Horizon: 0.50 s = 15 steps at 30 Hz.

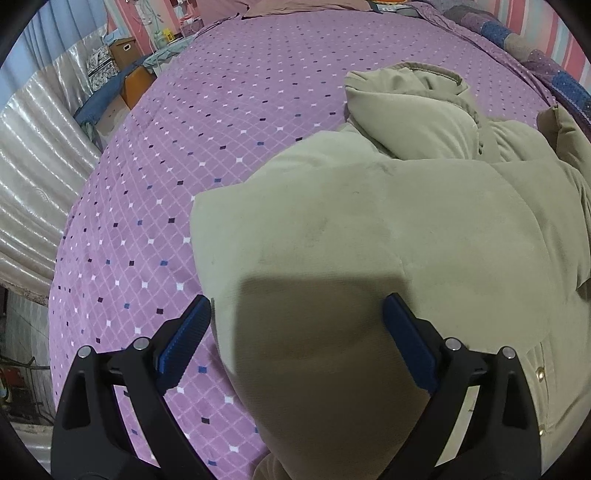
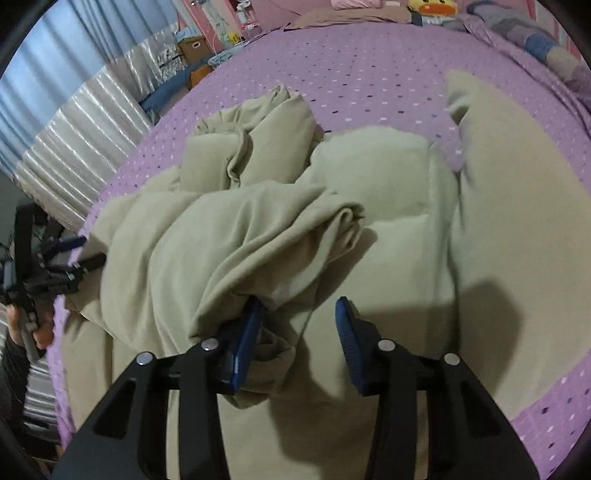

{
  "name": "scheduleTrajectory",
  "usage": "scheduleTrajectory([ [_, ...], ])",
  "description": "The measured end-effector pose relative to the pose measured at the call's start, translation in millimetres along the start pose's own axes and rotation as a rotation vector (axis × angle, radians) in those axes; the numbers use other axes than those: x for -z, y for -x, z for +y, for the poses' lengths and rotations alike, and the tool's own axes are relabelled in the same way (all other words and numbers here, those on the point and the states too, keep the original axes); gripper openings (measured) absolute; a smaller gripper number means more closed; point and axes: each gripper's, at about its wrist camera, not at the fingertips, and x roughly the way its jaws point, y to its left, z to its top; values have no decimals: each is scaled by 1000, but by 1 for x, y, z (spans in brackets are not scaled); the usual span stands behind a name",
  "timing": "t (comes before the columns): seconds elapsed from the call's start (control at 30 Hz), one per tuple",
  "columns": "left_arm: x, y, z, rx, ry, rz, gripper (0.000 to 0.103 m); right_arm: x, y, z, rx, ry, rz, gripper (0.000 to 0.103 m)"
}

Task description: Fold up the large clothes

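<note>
A large beige padded coat (image 1: 388, 221) lies on the purple checked bed cover (image 1: 184, 166). In the left wrist view my left gripper (image 1: 297, 310) is open, its blue pads apart above the coat's near left part. In the right wrist view the coat (image 2: 388, 258) fills the middle, with a folded-over bunch of cloth (image 2: 229, 236) on the left. My right gripper (image 2: 299, 306) is open just above the coat; the cloth drapes over its left pad (image 2: 247, 332). The left gripper (image 2: 70, 251) shows at the coat's left edge.
A bed cover (image 2: 369, 66) spreads around the coat. Pillows and a yellow plush duck (image 2: 432, 7) lie at the head of the bed. A patchwork quilt (image 2: 535, 40) runs along the right side. Boxes (image 1: 123, 51) and silvery curtains (image 1: 33, 147) stand at the left.
</note>
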Motion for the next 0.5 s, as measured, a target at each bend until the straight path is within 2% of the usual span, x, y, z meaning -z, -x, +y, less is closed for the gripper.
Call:
scheduleTrajectory([
  [0.07,2,-1,1,1,1,1,94,-1,-1,-1,-41,-43,11,43],
  [0.17,3,-5,2,7,6,6,95,6,-16,0,-40,-85,93,42],
  [0.2,4,-5,2,6,9,7,95,8,-23,2,-60,-90,122,30],
  [0.23,4,-6,2,6,12,7,95,10,-27,7,-69,-83,139,26],
  [0.33,7,-4,1,0,9,3,95,9,-26,25,49,-5,151,17],
  [0.37,7,-4,1,-1,5,2,95,7,-22,28,96,14,145,6],
  [0.4,8,-3,1,-2,0,1,95,4,-14,32,190,49,118,1],
  [0.43,8,-3,1,-1,-2,0,95,1,-3,35,285,82,84,1],
  [0.5,7,-1,1,-6,-7,-2,95,-3,21,37,368,98,49,0],
])
